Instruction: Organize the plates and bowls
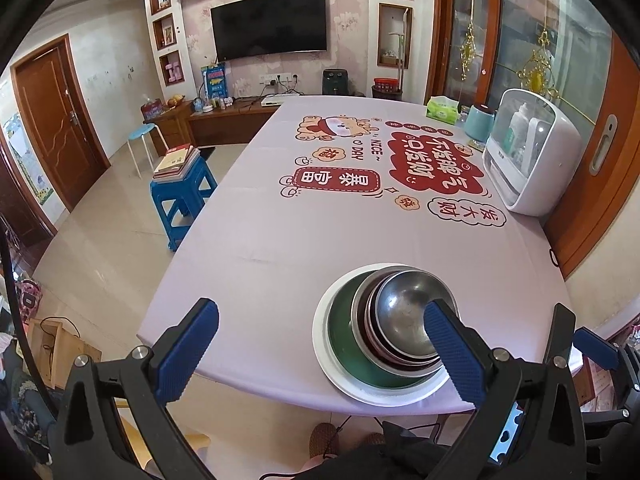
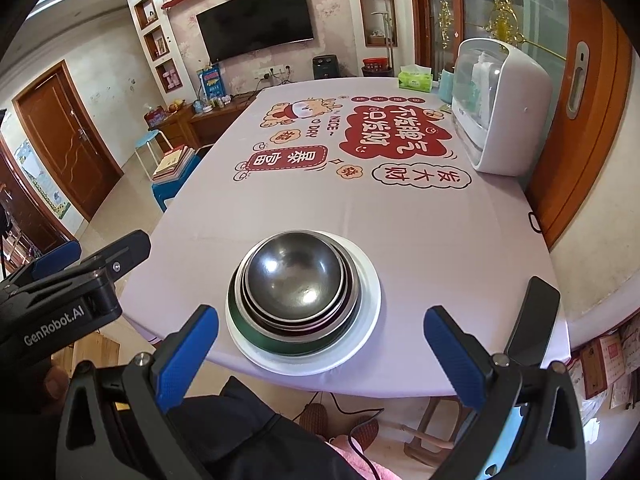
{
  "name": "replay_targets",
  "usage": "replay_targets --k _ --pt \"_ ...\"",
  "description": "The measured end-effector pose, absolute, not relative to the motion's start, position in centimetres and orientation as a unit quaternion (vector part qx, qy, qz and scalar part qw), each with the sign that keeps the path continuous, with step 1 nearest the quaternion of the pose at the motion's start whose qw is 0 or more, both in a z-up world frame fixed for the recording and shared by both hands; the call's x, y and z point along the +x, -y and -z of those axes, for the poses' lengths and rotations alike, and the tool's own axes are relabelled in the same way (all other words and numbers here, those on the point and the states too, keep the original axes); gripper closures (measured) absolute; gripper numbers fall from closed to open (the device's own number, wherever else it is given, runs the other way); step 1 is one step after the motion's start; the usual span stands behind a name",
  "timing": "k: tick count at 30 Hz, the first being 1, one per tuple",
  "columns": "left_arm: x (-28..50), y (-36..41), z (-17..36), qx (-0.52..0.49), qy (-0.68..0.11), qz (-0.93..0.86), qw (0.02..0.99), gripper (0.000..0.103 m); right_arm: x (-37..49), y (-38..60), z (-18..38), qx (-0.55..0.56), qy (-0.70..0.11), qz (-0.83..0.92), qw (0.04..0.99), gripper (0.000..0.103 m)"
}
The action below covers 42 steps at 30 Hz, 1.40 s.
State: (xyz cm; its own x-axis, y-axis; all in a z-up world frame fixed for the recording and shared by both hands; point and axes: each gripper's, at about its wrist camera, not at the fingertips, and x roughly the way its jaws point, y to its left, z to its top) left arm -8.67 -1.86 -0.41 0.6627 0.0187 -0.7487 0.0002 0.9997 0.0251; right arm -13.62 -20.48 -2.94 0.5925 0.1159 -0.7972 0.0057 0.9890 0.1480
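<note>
We see the dishes gathered into one nested stack near the bench's [image 2: 420, 240] near edge, about midway along it and just inside the drop of the pale lilac tablecloth [image 1: 260, 240]. At the bottom lies a wide white plate [image 2: 370, 300], its rim showing all round the pile. On it sits a dark green bowl [image 2: 240, 320], then a steel dish [image 1: 359, 300], then a dark maroon bowl [image 1: 370, 312] of which only the rim shows, and on top a deep steel bowl [image 2: 296, 276] with a dull, scuffed inside that catches the light in soft patches. The pieces sit off-centre rather than neatly concentric, so each rim shows as a crescent on one side. Our left claw [image 1: 320, 344] is spread wide with nothing between its blue pads; in the left wrist view its right-hand finger [image 1: 452, 352] overlaps the stack's near right side, though we cannot tell whether it touches the rims. Our right claw [image 2: 320, 348] is likewise spread wide and empty, held off the bench's near edge with the stack showing between and beyond its fingers. Along the bench's right edge, well apart from the stack, stands a white domed cabinet [image 2: 508, 108], with a green tissue box [image 2: 416, 78] near the far right corner.
</note>
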Motion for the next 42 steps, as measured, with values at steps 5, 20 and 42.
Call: replay_targets --k 5,20,42 --pt "-8.6 1.8 0.6 0.011 -0.414 -0.005 0.910 0.001 -13.7 20.2 3.0 0.068 -0.450 -0.033 0.890 0.000" --pt "-8.3 1.8 0.9 0.012 -0.417 -0.003 0.909 0.001 -13.6 20.1 3.0 0.068 -0.451 -0.032 0.889 0.000" --pt "-8.1 1.8 1.6 0.014 -0.421 0.003 0.907 0.001 -13.5 20.2 3.1 0.069 -0.453 -0.034 0.888 0.000"
